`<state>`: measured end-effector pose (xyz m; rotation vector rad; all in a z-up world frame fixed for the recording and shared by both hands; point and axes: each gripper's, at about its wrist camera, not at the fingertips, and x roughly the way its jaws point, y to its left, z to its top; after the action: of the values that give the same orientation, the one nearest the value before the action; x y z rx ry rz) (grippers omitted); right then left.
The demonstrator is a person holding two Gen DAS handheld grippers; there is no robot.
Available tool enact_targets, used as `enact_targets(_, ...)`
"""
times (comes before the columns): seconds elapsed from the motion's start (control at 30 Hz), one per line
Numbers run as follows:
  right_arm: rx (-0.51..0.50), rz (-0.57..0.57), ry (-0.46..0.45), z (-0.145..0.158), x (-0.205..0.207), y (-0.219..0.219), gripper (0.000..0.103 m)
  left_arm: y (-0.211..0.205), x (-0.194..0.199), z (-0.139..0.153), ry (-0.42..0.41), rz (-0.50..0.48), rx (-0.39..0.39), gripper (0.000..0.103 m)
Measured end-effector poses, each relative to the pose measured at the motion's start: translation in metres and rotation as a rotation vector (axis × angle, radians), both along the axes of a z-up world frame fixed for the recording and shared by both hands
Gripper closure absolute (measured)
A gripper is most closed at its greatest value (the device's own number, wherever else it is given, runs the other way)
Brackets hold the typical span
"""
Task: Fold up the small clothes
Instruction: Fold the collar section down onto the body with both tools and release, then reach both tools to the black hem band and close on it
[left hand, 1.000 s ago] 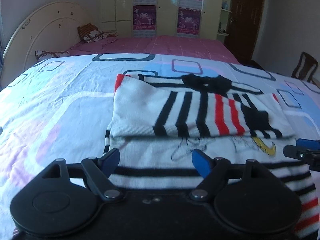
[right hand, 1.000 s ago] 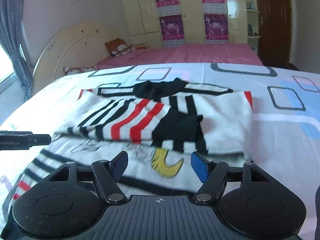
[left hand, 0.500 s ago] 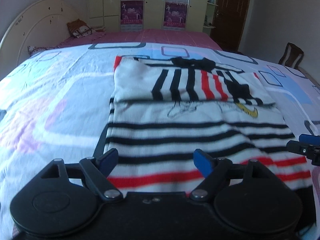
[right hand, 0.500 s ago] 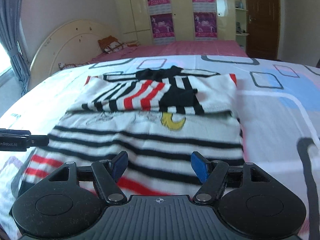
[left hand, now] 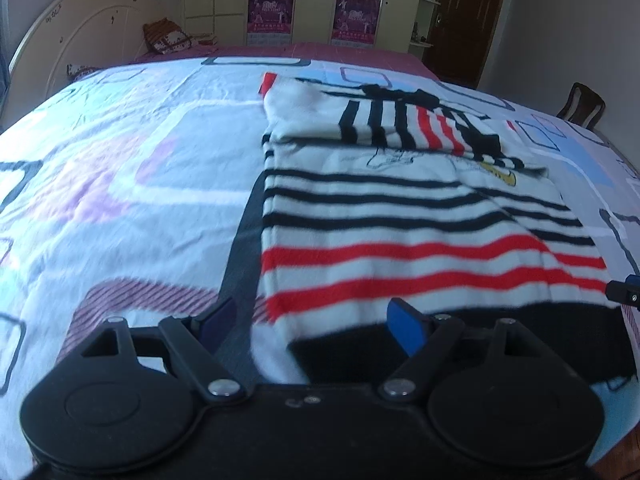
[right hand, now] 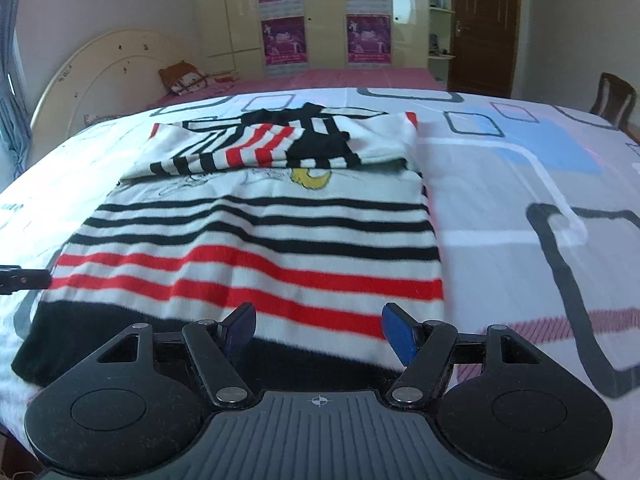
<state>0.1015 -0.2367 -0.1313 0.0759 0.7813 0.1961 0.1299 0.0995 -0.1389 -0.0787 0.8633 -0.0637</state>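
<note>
A small white sweater (left hand: 404,216) (right hand: 256,240) with black and red stripes and a black hem lies flat on the bed, its sleeves folded across the chest at the far end. My left gripper (left hand: 310,322) hovers open over the hem's near left corner, nothing between its blue pads. Over the hem toward the right side, my right gripper (right hand: 318,330) also stands open and empty. The tip of each gripper shows at the edge of the other's view.
The bed is covered by a patterned white sheet (left hand: 120,168) with a pink blanket (right hand: 352,78) behind. A cream headboard (right hand: 104,68) and pillows stand far left, wardrobes and a dark door behind, a wooden chair (right hand: 614,98) at the right.
Both grippers have drawn back from the folded sleeves toward the sweater's near hem. The striped lower body and black hem have come into view. The jaws stayed open.
</note>
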Motion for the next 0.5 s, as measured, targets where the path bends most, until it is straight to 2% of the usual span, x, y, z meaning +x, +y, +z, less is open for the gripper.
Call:
enact_targets(0.13, -0.011, -0.027, 0.015, -0.006, -0.011, -0.005, 0.034, 0.007, -0.011, -0.009, 0.038, 0.004, -0.055, 0.022)
enact_targets(0.23, -0.014, -0.049, 0.034, -0.011, -0.017, -0.009, 0.034, 0.006, -0.018, -0.016, 0.063, -0.009, -0.096, 0.026)
enact_targets(0.3, -0.023, -0.058, 0.042, -0.014, -0.021, -0.011, 0.034, 0.003, -0.020, -0.019, 0.075, -0.024, -0.119, 0.032)
enact_targets(0.5, -0.025, -0.097, 0.082, -0.025, -0.033, -0.021, 0.034, -0.004, -0.026, -0.026, 0.089, -0.051, -0.153, 0.039)
